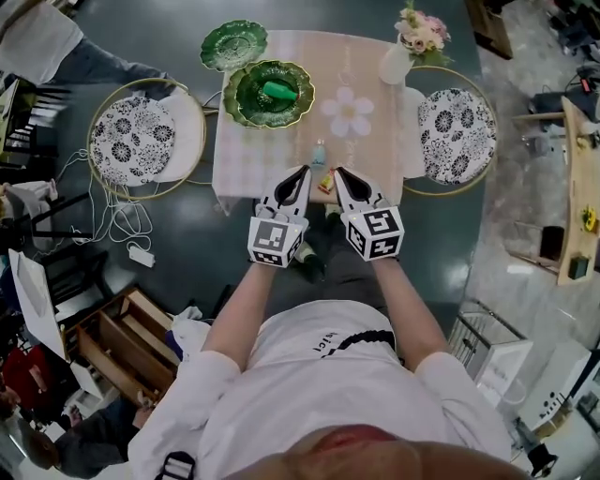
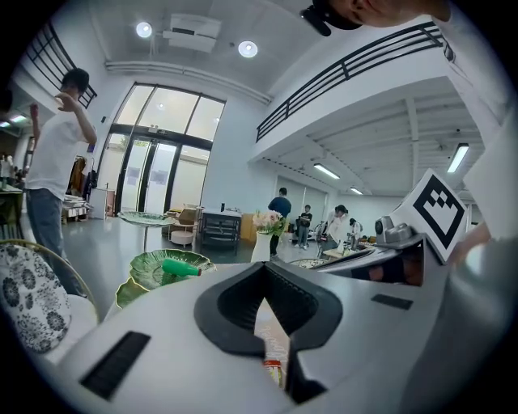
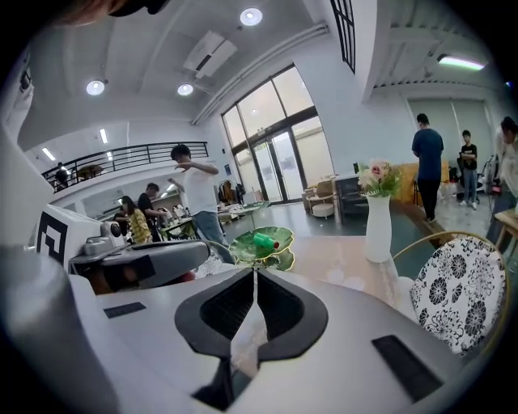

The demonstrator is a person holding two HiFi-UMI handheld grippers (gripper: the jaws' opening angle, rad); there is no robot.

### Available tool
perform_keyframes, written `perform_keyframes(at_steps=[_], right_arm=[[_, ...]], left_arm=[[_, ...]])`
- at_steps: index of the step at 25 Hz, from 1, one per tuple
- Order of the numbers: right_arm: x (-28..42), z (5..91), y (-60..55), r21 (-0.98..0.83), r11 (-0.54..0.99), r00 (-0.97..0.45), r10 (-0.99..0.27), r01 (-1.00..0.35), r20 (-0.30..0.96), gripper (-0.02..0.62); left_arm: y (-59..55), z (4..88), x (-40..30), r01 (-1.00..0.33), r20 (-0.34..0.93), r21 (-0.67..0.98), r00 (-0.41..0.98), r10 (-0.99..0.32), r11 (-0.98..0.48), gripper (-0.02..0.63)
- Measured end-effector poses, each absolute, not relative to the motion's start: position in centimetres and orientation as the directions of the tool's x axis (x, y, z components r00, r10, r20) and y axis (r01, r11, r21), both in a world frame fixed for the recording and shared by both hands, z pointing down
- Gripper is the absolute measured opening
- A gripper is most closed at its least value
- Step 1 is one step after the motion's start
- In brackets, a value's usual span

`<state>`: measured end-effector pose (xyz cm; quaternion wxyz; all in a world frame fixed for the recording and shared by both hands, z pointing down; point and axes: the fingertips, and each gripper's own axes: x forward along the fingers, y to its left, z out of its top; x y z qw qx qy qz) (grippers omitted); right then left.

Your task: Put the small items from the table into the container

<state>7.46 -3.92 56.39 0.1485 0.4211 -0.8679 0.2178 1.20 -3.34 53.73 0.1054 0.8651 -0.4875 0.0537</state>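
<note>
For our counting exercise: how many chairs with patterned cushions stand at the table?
2. Left chair at the left edge of the table, right chair at its right edge; none looks hidden.

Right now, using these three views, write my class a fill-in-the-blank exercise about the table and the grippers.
The green bottle lies on a leaf-shaped plate coloured ____.
The flowers stand in a ____ vase.
In the head view, one patterned chair stands left of the table and another to its ____.
The fingers of the right gripper are pressed ____, holding nothing.
Missing words: green; white; right; together.
</note>
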Motion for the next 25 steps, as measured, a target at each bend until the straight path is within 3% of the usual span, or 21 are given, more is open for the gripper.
perform_keyframes(at_steps=[6, 13, 25], right_arm=[[6.1, 61.6, -5.2, -0.275, 0.516, -0.581, -0.658, -0.811, 0.479, 0.021], [5.3, 68.6, -6.8, -0.296, 0.465, -0.545, -0.618, -0.835, 0.567, 0.115], [4.4, 77.1, -9.2, -0.345, 0.376, -0.494, -0.445, -0.86, 0.747, 0.187]], left_arm=[[-4.5, 58.2, 0.5, -0.856, 0.214, 0.136, 0.517, -0.829, -0.499, 0.008], [-5.8, 62.1, -0.1, -0.854, 0.219, 0.142, 0.52, -0.825, -0.5, 0.008], [-8.0, 67.0, -1.5, -0.857, 0.252, 0.182, 0.515, -0.82, -0.482, 0.008]])
